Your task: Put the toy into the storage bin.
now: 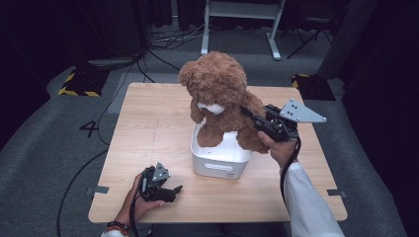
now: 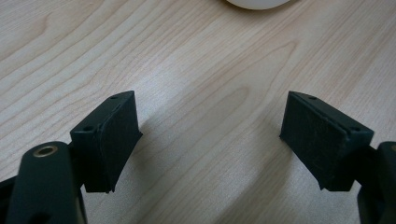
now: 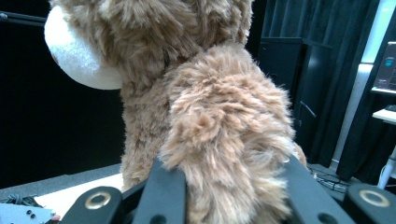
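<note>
Nearest the person's edge of the wooden worktop (image 1: 148, 128), the left gripper (image 1: 170, 190) rests low over bare wood, held in the left hand (image 1: 141, 202); its fingers (image 2: 116, 135) stand spread apart with nothing between them, and in the left gripper view only wood grain lies in the gap, with a white rounded edge at the top border. Farther in, near the middle of the worktop, sits a white bin (image 1: 217, 160), rectangular with rounded corners, open on top. A brown teddy bear (image 1: 220, 98) with a white muzzle stands upright with its lower body and legs inside the bin, its head and torso rising well above the rim. To the right of the bin, the right gripper (image 1: 247, 114), carried by the right hand (image 1: 281, 148) with a white sleeve (image 1: 309, 202) behind it, reaches level toward the bear; its fingers (image 3: 166, 186) pinch the bear's plush arm on both sides, fur bulging between them in the right gripper view. Beyond the worktop: grey carpeted floor (image 1: 49, 138), cables, a white frame (image 1: 242, 24) and dark curtains.
</note>
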`<state>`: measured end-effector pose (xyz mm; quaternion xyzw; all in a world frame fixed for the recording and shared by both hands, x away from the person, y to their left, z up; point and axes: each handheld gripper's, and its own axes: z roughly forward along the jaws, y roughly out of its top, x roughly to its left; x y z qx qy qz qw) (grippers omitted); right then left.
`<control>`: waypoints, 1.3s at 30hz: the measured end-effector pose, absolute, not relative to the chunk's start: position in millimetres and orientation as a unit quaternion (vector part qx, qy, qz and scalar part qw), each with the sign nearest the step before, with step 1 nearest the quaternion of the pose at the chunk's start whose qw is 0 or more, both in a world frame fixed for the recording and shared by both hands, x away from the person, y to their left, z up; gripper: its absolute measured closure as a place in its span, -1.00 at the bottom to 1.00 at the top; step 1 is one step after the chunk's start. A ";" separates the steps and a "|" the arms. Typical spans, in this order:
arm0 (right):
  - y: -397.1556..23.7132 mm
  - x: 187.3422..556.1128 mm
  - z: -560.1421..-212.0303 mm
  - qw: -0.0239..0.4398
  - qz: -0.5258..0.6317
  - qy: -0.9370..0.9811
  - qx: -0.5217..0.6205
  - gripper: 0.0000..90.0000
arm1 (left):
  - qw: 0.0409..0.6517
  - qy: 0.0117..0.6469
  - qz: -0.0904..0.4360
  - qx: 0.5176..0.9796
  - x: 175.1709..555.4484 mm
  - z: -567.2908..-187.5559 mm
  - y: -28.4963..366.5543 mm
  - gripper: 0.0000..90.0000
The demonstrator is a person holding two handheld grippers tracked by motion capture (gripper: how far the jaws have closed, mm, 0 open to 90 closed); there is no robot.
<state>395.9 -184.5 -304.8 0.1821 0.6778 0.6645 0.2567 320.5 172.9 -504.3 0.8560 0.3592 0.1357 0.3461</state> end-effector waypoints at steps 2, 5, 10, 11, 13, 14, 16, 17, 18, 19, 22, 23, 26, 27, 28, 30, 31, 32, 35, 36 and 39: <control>-181.1 398.9 -306.9 0.253 0.663 0.680 0.183 0.73 | 0.346 0.359 0.136 0.856 320.5 -504.3 173.0 -0.57; -175.8 402.3 -310.2 0.250 0.661 0.683 0.184 0.73 | 0.346 0.359 0.136 0.856 320.5 -504.3 173.0 -0.57; -169.6 408.4 -314.5 0.245 0.657 0.688 0.188 0.72 | 0.346 0.360 0.135 0.856 320.3 -504.3 172.9 -0.56; -168.6 409.4 -315.0 0.242 0.658 0.688 0.189 0.72 | 0.346 0.360 0.135 0.856 320.2 -504.2 173.0 -0.56; -167.0 411.1 -316.1 0.241 0.657 0.689 0.190 0.72 | 0.346 0.359 0.135 0.856 320.1 -504.2 173.0 -0.56; -166.5 411.7 -316.7 0.241 0.657 0.689 0.190 0.72 | 0.346 0.359 0.135 0.856 320.2 -504.2 173.0 -0.56; -165.4 413.1 -318.7 0.239 0.657 0.689 0.192 0.72 | 0.346 0.359 0.135 0.856 320.2 -504.2 173.0 -0.56; -165.0 413.8 -319.9 0.238 0.656 0.690 0.194 0.72 | 0.346 0.359 0.135 0.856 320.2 -504.2 173.0 -0.56; -164.6 414.7 -321.3 0.238 0.656 0.689 0.195 0.71 | 0.346 0.359 0.135 0.856 320.1 -504.2 173.0 -0.56; -164.2 416.5 -324.7 0.237 0.655 0.689 0.199 0.71 | 0.346 0.359 0.135 0.856 320.2 -504.2 173.0 -0.56; -164.1 418.3 -328.5 0.234 0.658 0.685 0.205 0.71 | 0.346 0.359 0.135 0.856 320.1 -504.2 173.0 -0.56; -163.9 419.6 -330.0 0.232 0.658 0.685 0.207 0.71 | 0.346 0.359 0.135 0.856 320.1 -504.2 173.0 -0.56; -162.1 421.9 -333.4 0.231 0.654 0.689 0.209 0.71 | 0.347 0.359 0.135 0.856 320.1 -504.2 173.0 -0.55; -161.1 422.4 -334.3 0.231 0.652 0.691 0.209 0.71 | 0.347 0.359 0.135 0.856 320.1 -504.2 173.0 -0.55; -160.2 422.7 -335.0 0.233 0.647 0.696 0.208 0.71 | 0.346 0.359 0.134 0.857 320.1 -504.1 173.0 -0.55; -157.5 423.9 -336.7 0.233 0.639 0.703 0.206 0.70 | 0.347 0.358 0.132 0.856 320.0 -504.2 172.8 -0.55; -156.5 424.0 -337.0 0.234 0.634 0.708 0.206 0.70 | 0.346 0.357 0.134 0.857 320.1 -504.1 173.0 -0.55; -154.7 424.4 -337.2 0.235 0.626 0.715 0.204 0.70 | 0.347 0.357 0.133 0.857 320.0 -504.2 172.9 -0.55; -149.6 425.2 -338.2 0.242 0.603 0.733 0.202 0.70 | 0.348 0.354 0.134 0.858 320.0 -504.2 172.8 -0.54; -148.6 426.2 -338.7 0.241 0.597 0.737 0.203 0.70 | 0.348 0.354 0.134 0.858 320.0 -504.3 172.7 -0.54; -147.1 428.8 -341.8 0.239 0.581 0.749 0.209 0.70 | 0.348 0.353 0.134 0.858 320.0 -504.2 172.8 -0.54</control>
